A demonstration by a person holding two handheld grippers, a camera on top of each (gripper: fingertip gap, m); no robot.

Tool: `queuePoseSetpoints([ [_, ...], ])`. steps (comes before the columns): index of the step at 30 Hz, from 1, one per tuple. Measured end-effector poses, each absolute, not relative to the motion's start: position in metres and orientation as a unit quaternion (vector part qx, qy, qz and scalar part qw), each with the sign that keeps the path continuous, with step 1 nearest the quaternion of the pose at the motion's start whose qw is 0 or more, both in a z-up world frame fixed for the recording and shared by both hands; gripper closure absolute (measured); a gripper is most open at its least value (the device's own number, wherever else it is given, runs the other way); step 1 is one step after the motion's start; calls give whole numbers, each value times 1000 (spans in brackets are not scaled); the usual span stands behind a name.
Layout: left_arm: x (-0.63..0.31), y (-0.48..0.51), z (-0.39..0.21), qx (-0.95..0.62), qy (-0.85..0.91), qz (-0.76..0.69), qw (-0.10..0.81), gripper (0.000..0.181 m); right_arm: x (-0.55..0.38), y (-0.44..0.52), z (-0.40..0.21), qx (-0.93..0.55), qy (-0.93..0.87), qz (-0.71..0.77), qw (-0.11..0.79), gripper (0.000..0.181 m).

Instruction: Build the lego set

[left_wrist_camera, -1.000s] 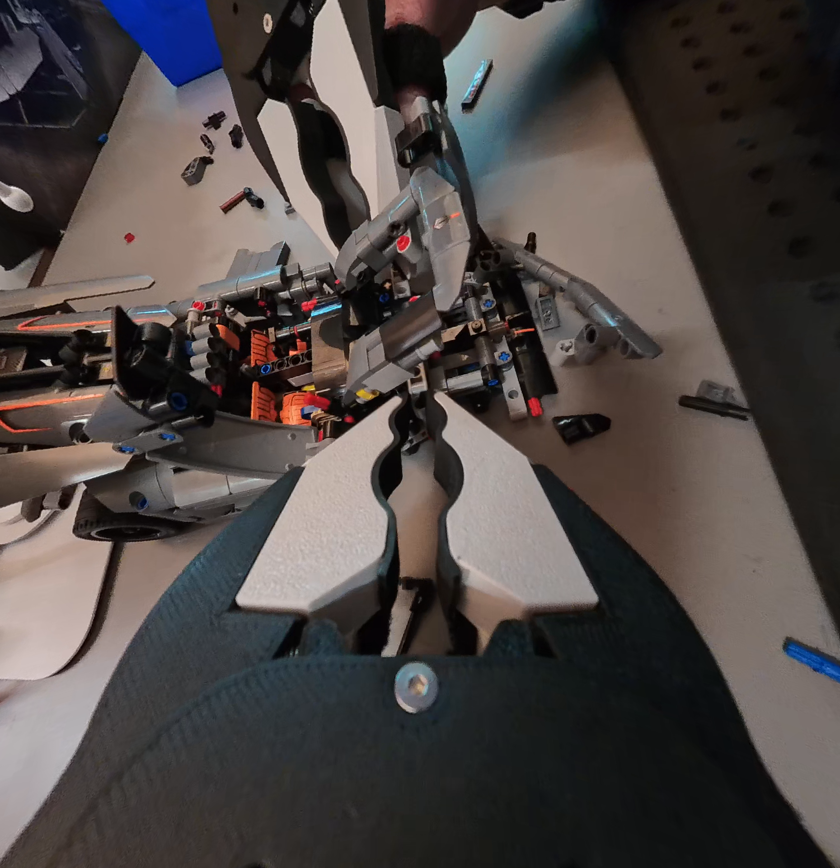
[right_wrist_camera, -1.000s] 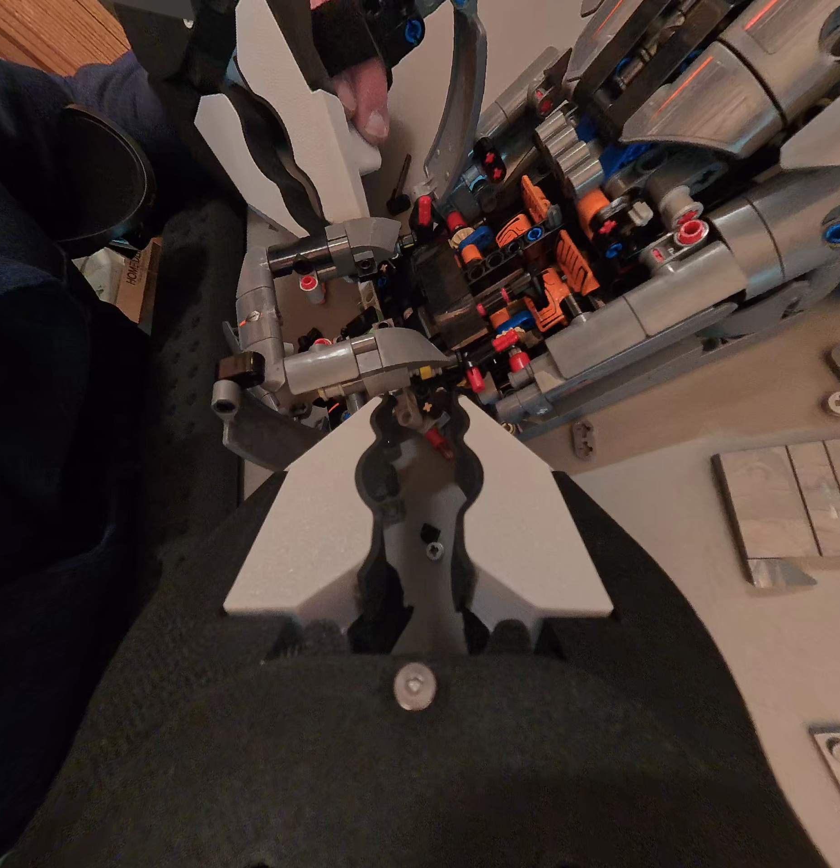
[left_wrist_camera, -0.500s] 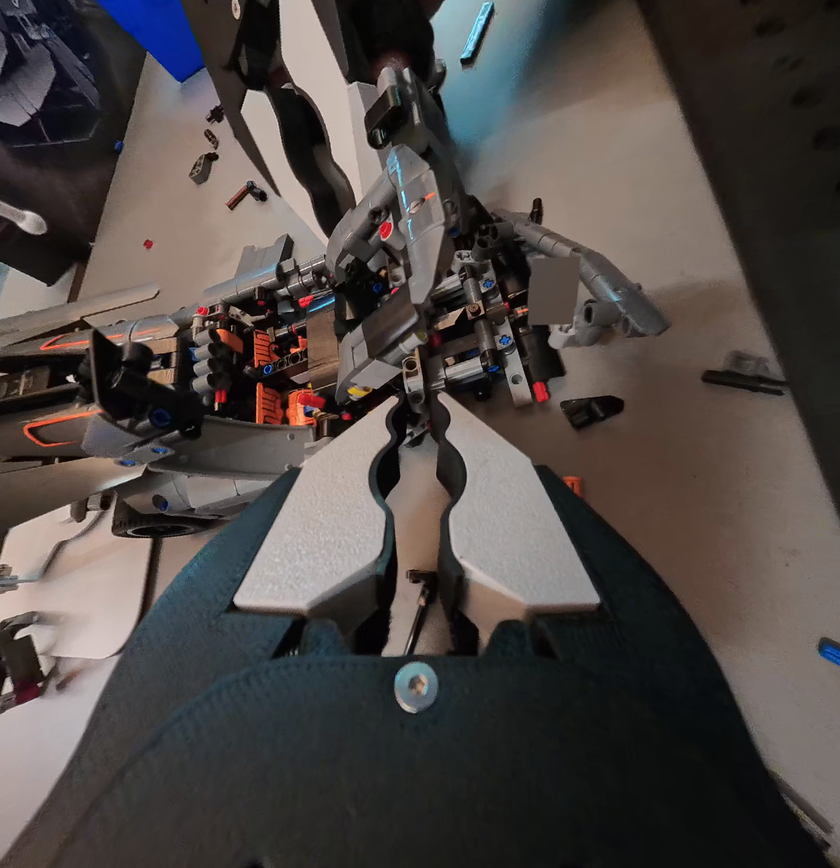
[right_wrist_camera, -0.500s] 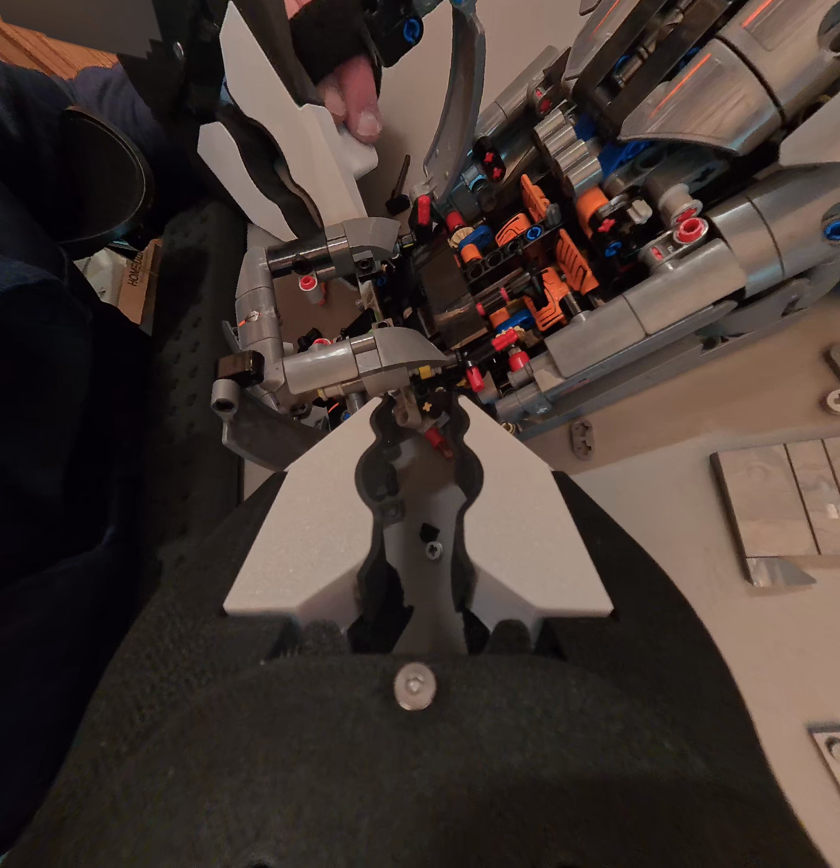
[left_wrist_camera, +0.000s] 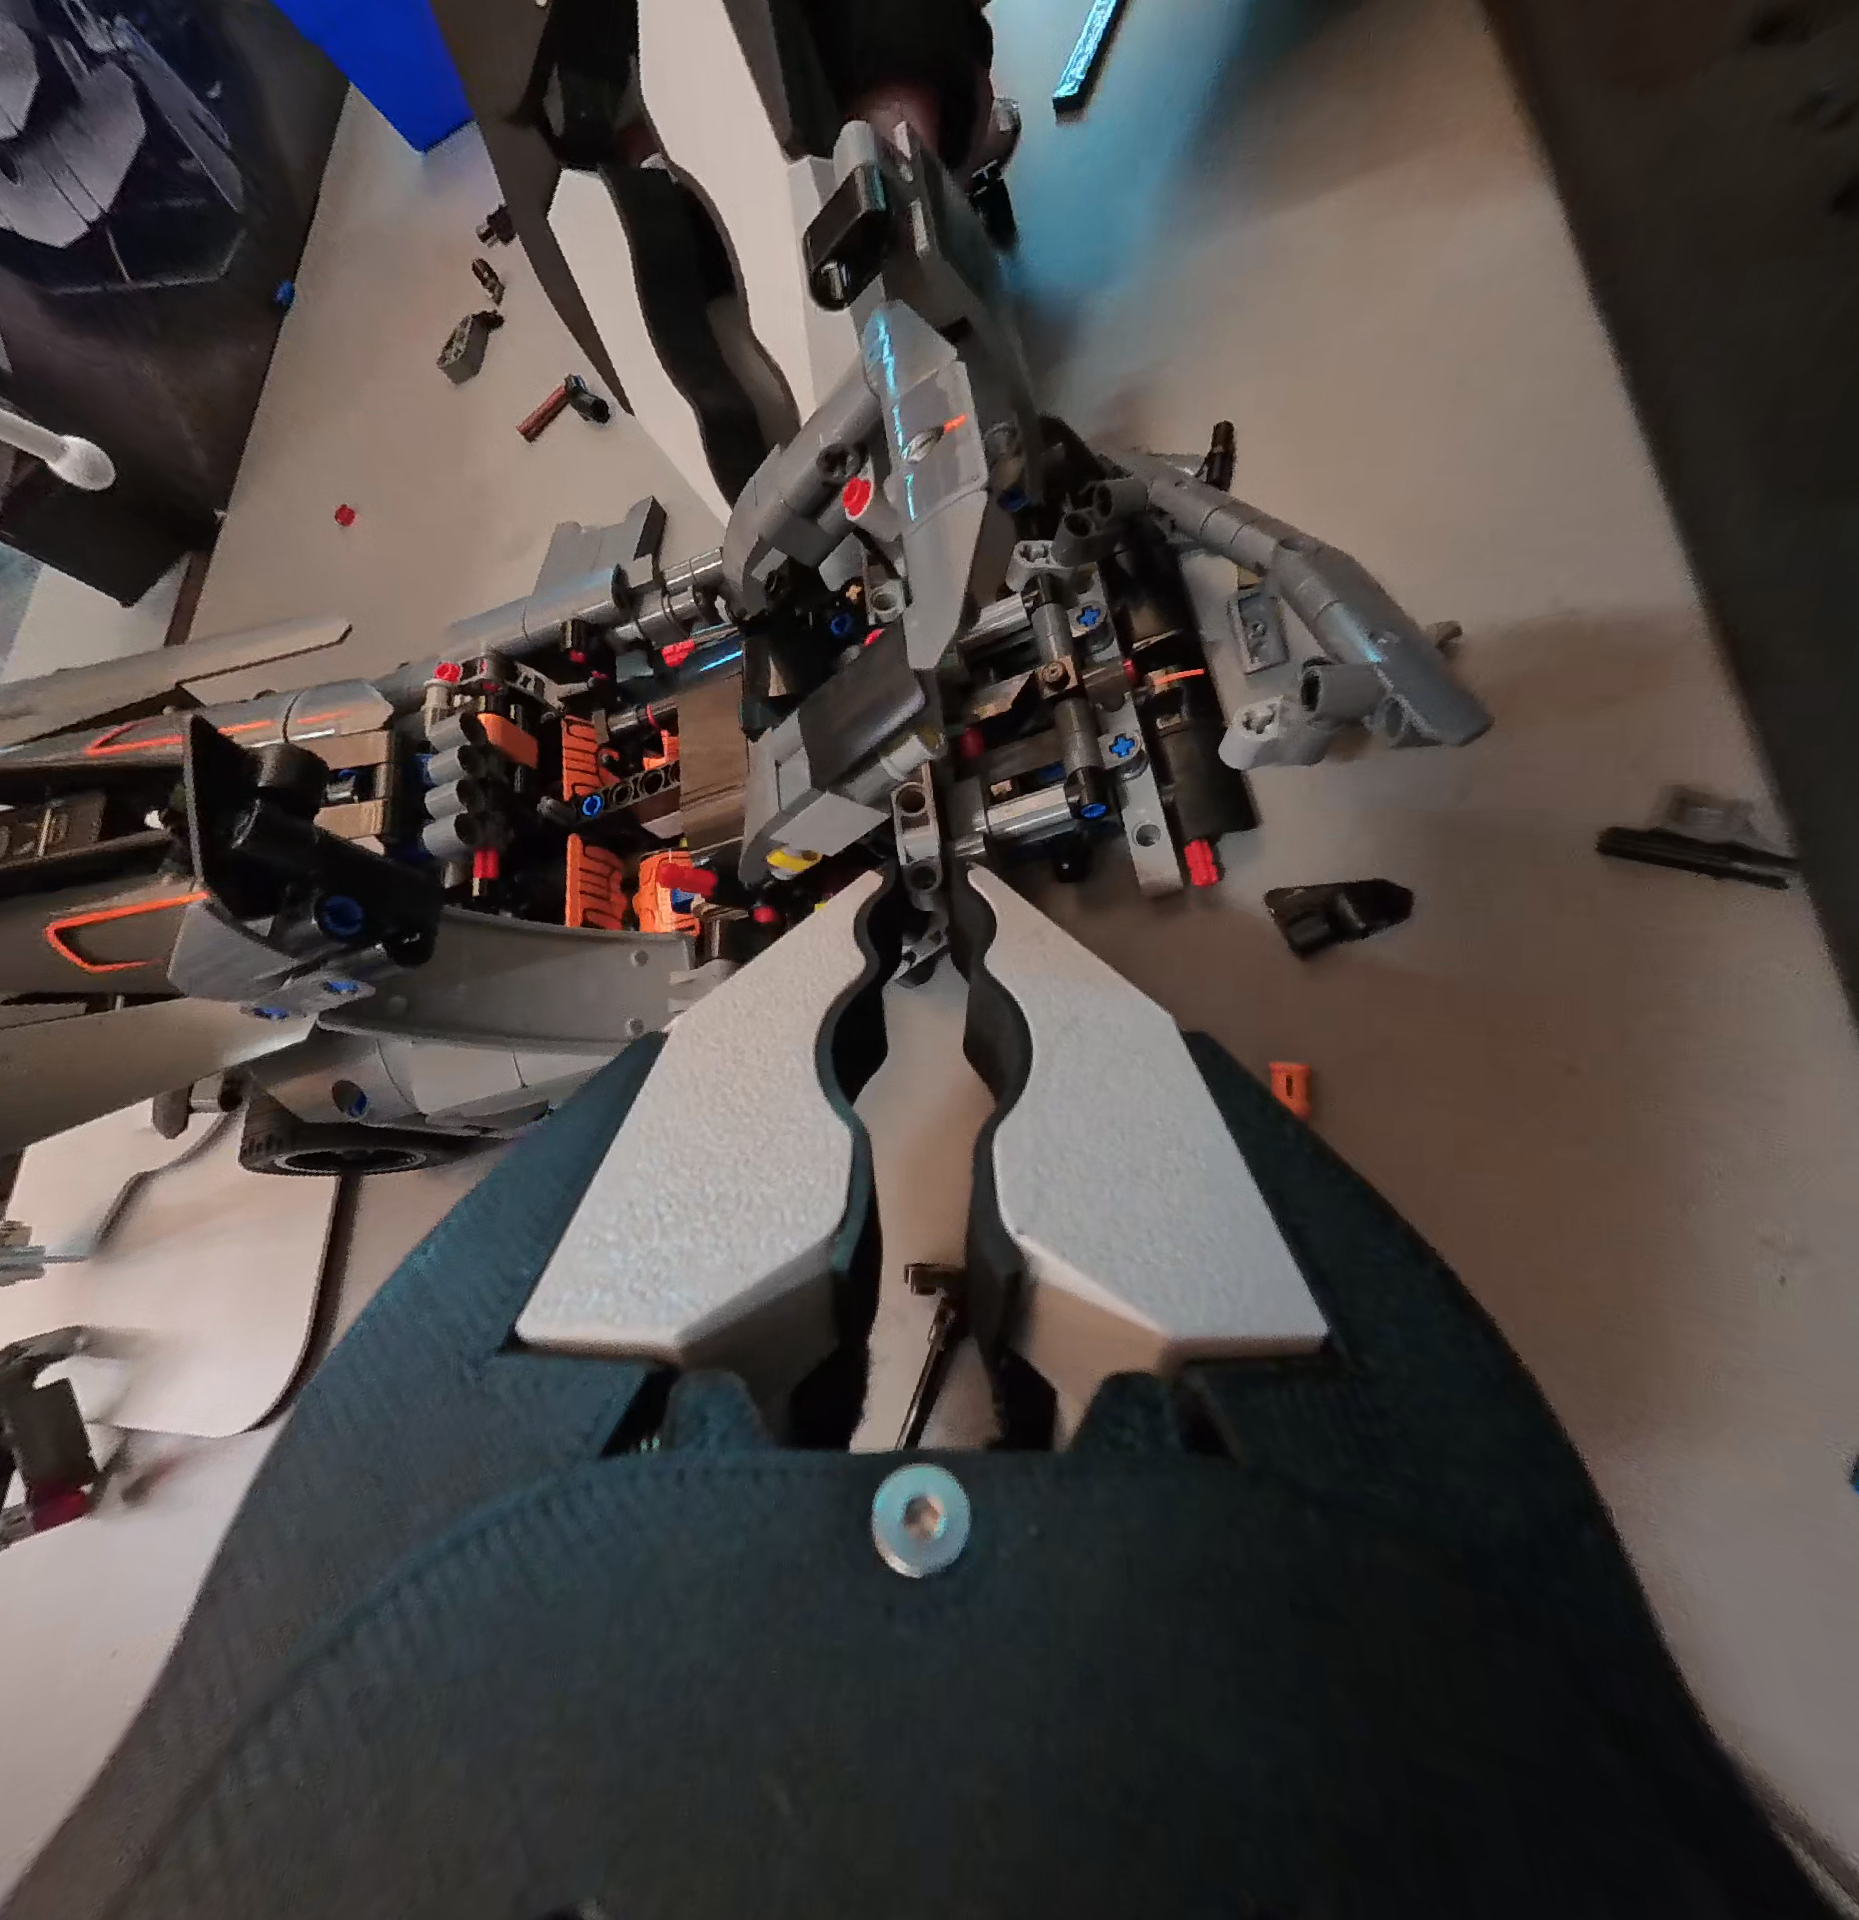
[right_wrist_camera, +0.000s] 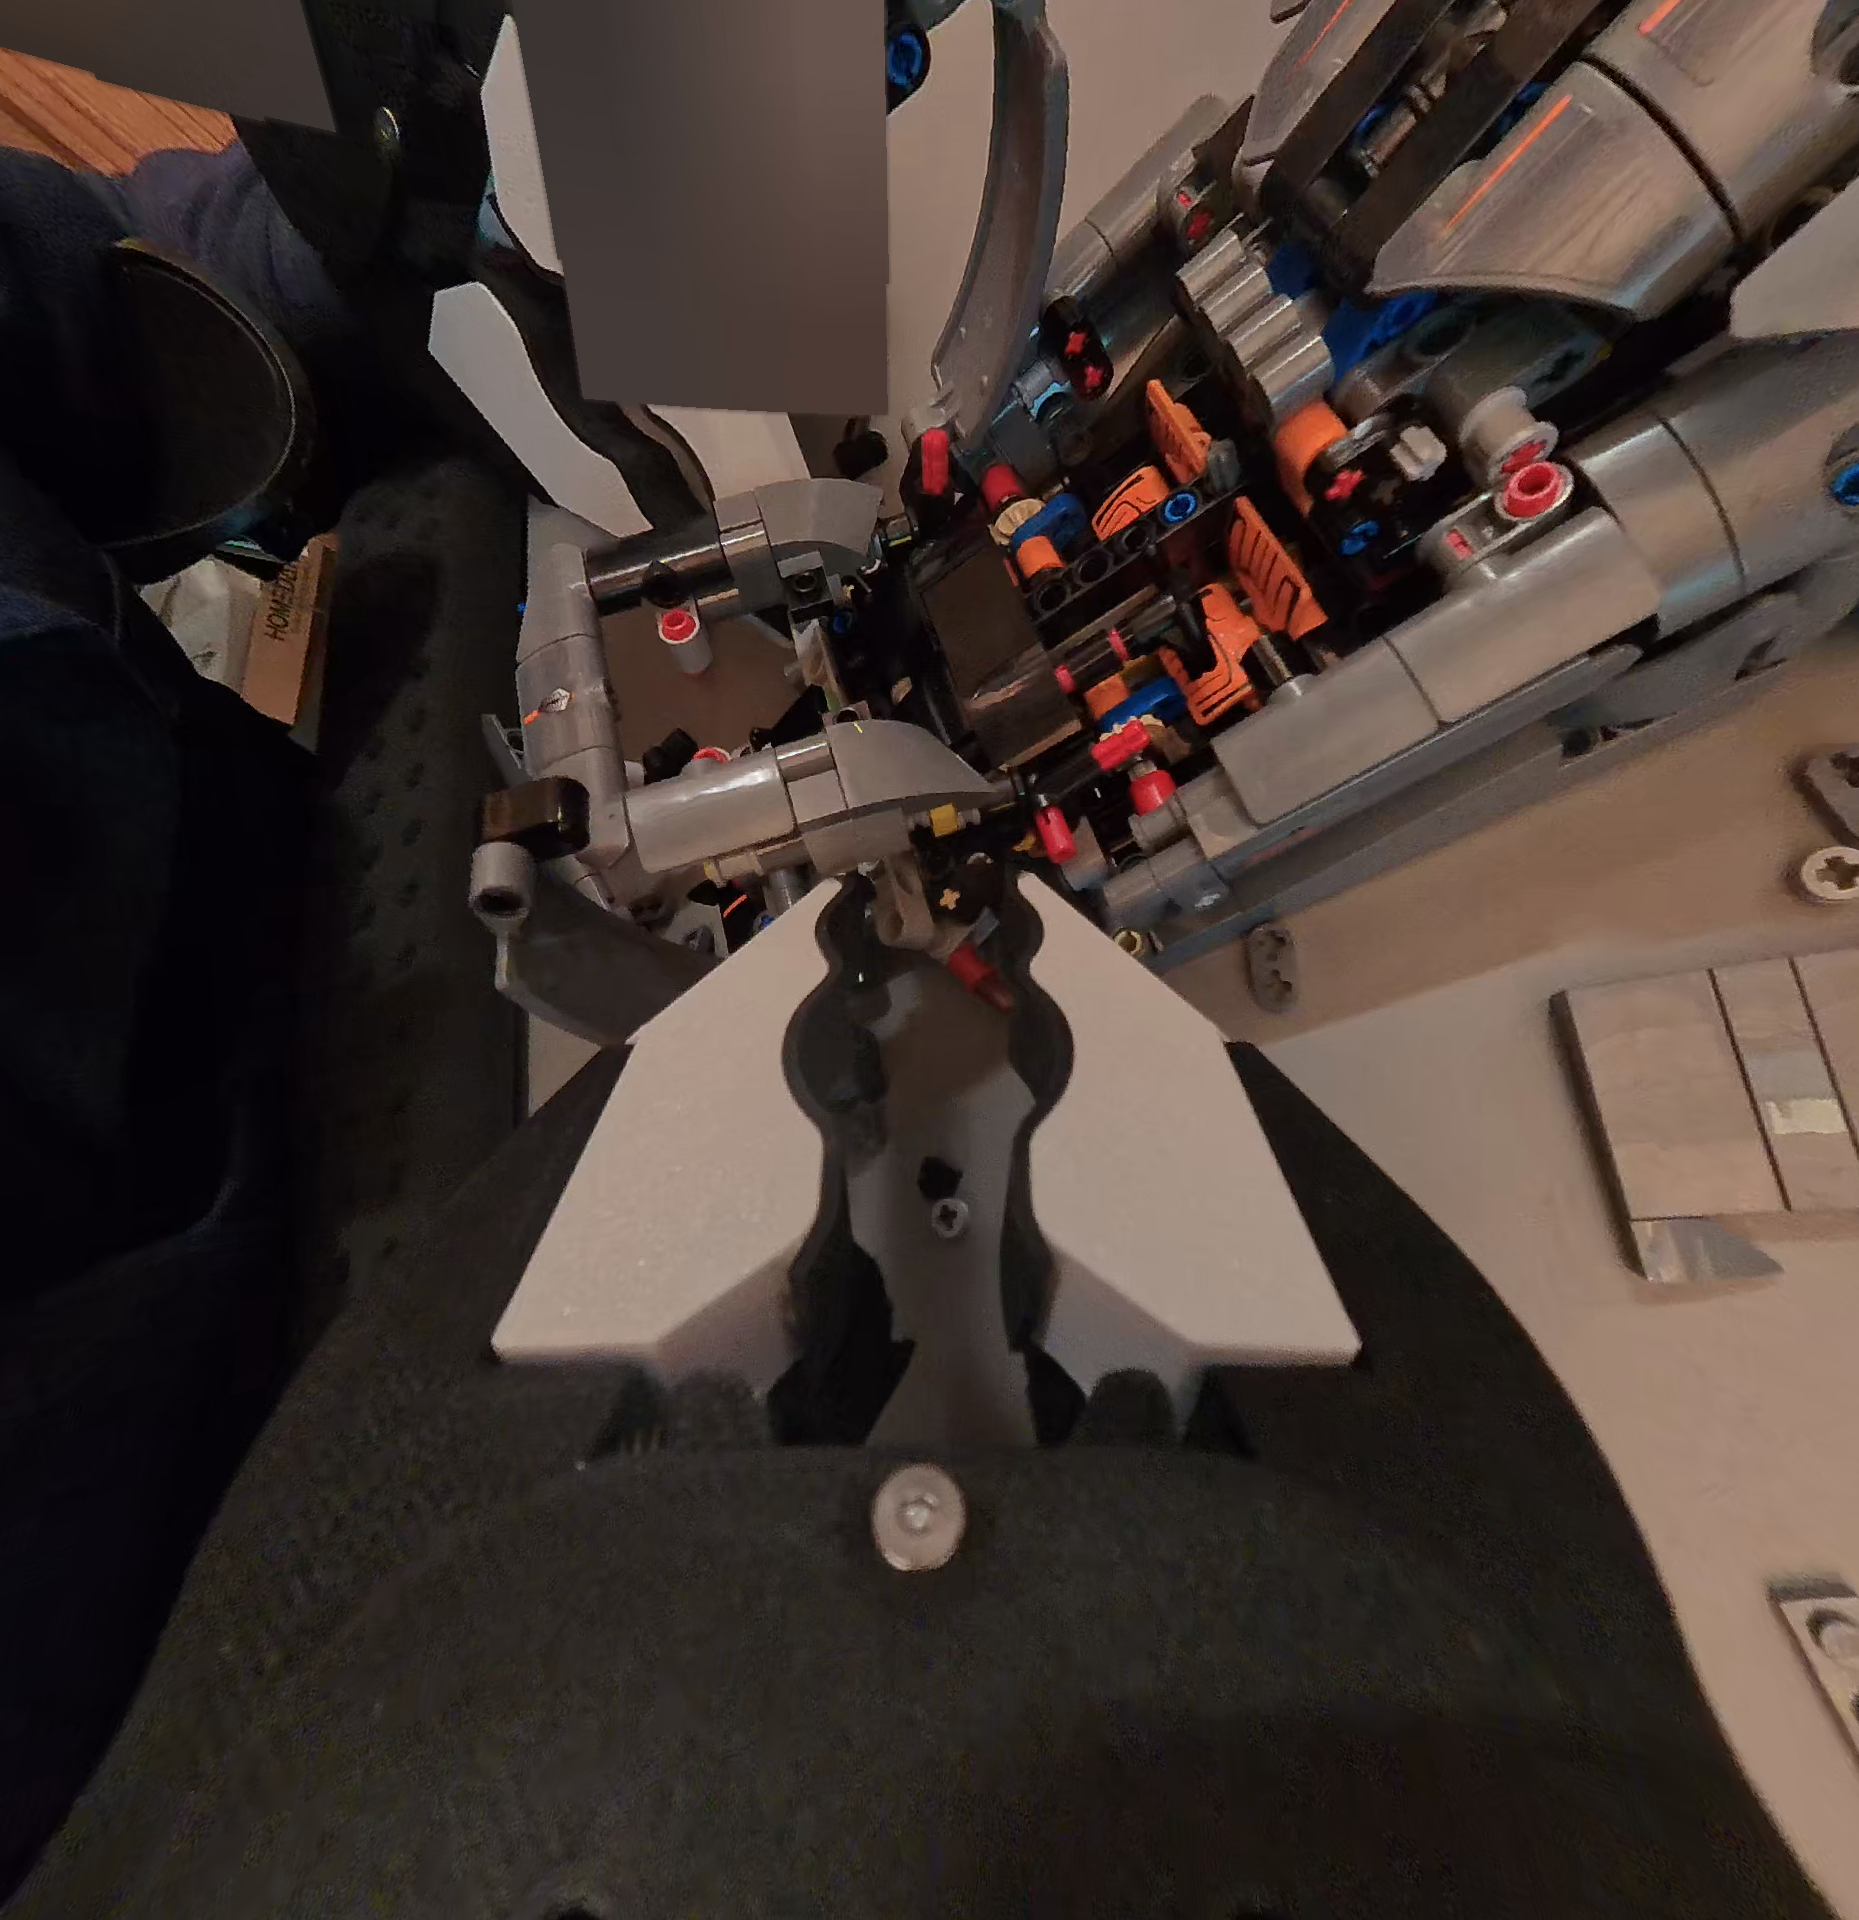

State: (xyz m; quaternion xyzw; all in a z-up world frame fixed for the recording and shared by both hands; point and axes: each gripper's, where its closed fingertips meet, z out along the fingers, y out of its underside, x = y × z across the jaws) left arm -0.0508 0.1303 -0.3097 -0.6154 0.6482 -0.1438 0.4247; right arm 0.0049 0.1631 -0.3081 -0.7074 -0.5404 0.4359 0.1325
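Grey-and-orange plastic lego car model [left_wrist_camera: 613, 769]: our left gripper [left_wrist_camera: 925, 899] pinches its tan connector [left_wrist_camera: 917, 831]; right gripper [right_wrist_camera: 930, 914] clamps dark chassis beam [right_wrist_camera: 951, 899]. We advise steady, square pressure.

Left wrist view looks forward along the left tool [left_wrist_camera: 927, 896], close above the desk [left_wrist_camera: 1424, 1195], facing the lego model [left_wrist_camera: 696, 748]. Right wrist view looks along the right tool [right_wrist_camera: 930, 899] at the same model [right_wrist_camera: 1164, 623] from the opposite side, equally close. Both views share the model's open middle section and each other's tool.

Dim warm light, fisheye warp, edges blurred, deep shadows.
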Motion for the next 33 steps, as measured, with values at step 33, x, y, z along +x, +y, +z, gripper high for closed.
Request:
queuePoseSetpoints([
  [33, -64, 141, -304, -747, 482, -287, 356, 156, 6, 160, -317, -721, -532, 430, 114, 158],
])
